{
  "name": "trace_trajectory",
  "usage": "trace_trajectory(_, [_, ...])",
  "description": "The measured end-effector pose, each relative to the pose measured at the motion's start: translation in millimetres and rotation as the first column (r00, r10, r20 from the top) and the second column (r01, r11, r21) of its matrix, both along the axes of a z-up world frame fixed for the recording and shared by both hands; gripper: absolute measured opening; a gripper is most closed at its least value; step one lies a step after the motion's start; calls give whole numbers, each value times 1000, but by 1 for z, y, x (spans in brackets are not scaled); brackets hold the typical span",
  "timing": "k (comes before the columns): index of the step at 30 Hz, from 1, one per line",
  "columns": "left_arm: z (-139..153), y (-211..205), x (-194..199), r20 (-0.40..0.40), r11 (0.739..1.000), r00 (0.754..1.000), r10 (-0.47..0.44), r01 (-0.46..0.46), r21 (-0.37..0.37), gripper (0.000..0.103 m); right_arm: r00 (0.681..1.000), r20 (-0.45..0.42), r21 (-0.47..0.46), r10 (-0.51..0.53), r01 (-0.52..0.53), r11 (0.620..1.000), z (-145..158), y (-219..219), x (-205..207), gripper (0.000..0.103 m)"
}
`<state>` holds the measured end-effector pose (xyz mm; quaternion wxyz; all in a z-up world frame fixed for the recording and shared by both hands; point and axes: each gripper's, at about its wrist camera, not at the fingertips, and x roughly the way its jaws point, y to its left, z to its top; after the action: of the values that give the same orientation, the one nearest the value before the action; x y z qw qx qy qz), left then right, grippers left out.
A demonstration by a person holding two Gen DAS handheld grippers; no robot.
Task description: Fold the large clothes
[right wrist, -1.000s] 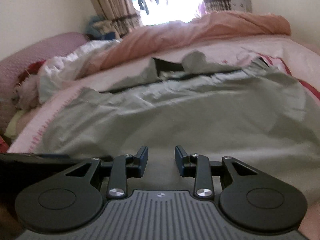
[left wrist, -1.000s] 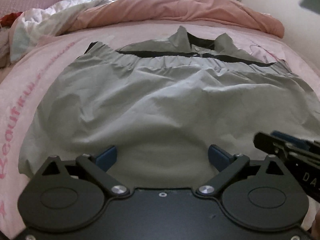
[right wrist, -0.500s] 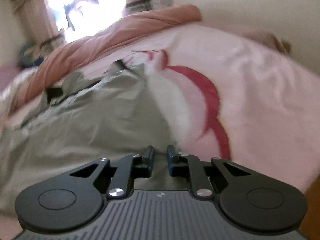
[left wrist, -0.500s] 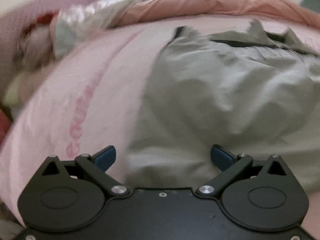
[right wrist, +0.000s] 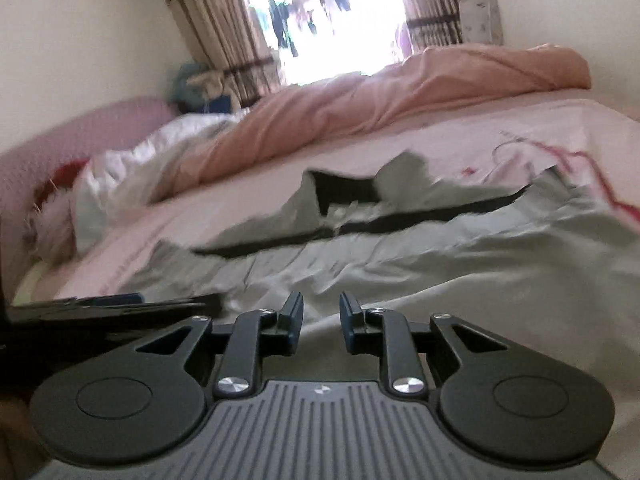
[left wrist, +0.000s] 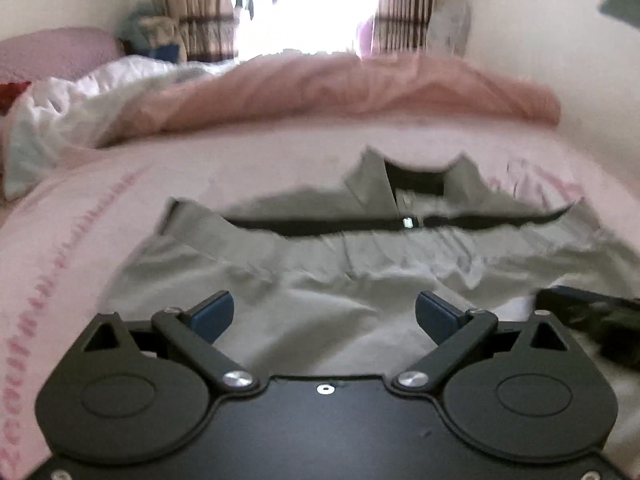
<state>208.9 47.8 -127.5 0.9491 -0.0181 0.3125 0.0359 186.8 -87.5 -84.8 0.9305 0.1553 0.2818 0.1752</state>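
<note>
The grey jacket [left wrist: 320, 280] lies spread across the pink bedsheet [left wrist: 80, 220] — collar toward the window. Left gripper [left wrist: 324, 314] gapes wide above its hem; right gripper [right wrist: 320, 318] sits narrowly parted, empty.

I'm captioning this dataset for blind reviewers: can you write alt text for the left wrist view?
A grey garment with a black-lined collar lies spread on a pink bed sheet, seen over the open left gripper above its near edge. A rumpled pink duvet and bright curtained window lie beyond.
</note>
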Motion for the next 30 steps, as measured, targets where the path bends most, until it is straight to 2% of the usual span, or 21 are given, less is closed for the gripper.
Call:
trace_trajectory(2, [-12, -3, 7, -23, 1000, 1000, -4, 4, 14, 99, 999, -44, -3, 2, -2, 1000, -13, 8, 10, 25])
trace_trajectory(4, [-26, -2, 11, -48, 996, 999, 13, -9, 88, 100, 998, -70, -27, -6, 4, 1000, -27, 5, 14, 23])
trace_trajectory(6, [-37, 9, 11, -52, 985, 998, 47, -37, 170, 103, 997, -74, -29, -32, 30, 999, -36, -14, 12, 16])
trace_trajectory(9, [-41, 48, -2, -17, 980, 991, 131, -127, 150, 103, 983, -108, 58, -146, 153, 987, -43, -67, 10, 12])
trace_trajectory(11, [-44, 71, -12, -1, 974, 984, 179, -177, 138, 103, 957, -126, 122, -263, 278, 953, -46, -109, 5, 11])
trace_trajectory(13, [-41, 86, -21, 11, 966, 978, 206, -206, 154, 103, 929, -117, 94, -350, 361, 928, -48, -140, 1, 11])
trace_trajectory(14, [-42, 97, -25, 14, 966, 975, 220, -220, 135, 103, 916, -115, 60, -383, 392, 918, -50, -154, -1, 3])
trace_trajectory(15, [-42, 107, -28, 11, 968, 973, 231, -231, 103, 103, 912, -127, 50, -390, 399, 916, -53, -164, -1, 0])
trace_trajectory(17, [-44, 126, -30, -5, 972, 972, 236, -236, -8, 103, 921, -170, 70, -351, 366, 928, -64, -181, 5, 0])
trace_trajectory(19, [-43, 141, -25, -30, 968, 971, 236, -237, -77, 103, 925, -171, 60, -339, 353, 934, -62, -183, 8, 0])
trace_trajectory(20, [-42, 146, -22, -45, 966, 970, 240, -243, -90, 103, 926, -169, 38, -337, 348, 937, -56, -181, 8, 11])
trace_trajectory(21, [-36, 146, -20, -59, 965, 967, 249, -253, -76, 103, 926, -155, 14, -343, 350, 937, -47, -179, 3, 29])
trace_trajectory(22, [-30, 144, -23, -59, 965, 965, 256, -259, -36, 103, 925, -129, -12, -357, 359, 933, -38, -178, -5, 40])
trace_trajectory(23, [-21, 141, -26, -43, 964, 964, 264, -263, 27, 103, 930, -95, -32, -355, 354, 935, -28, -178, -18, 58])
trace_trajectory(24, [-14, 139, -27, -27, 962, 964, 266, -263, 77, 103, 936, -69, -46, -346, 344, 938, -22, -181, -27, 72])
trace_trajectory(26, [5, 150, -45, -4, 959, 966, 260, -257, 122, 103, 936, -61, -82, -346, 341, 937, -21, -190, -52, 75])
trace_trajectory(28, [19, 170, -62, -2, 963, 966, 257, -256, 79, 103, 928, -115, -90, -355, 346, 934, -28, -203, -73, 75])
trace_trajectory(30, [24, 184, -76, -19, 970, 970, 243, -243, 3, 103, 922, -193, -34, -335, 335, 942, -39, -214, -89, 74])
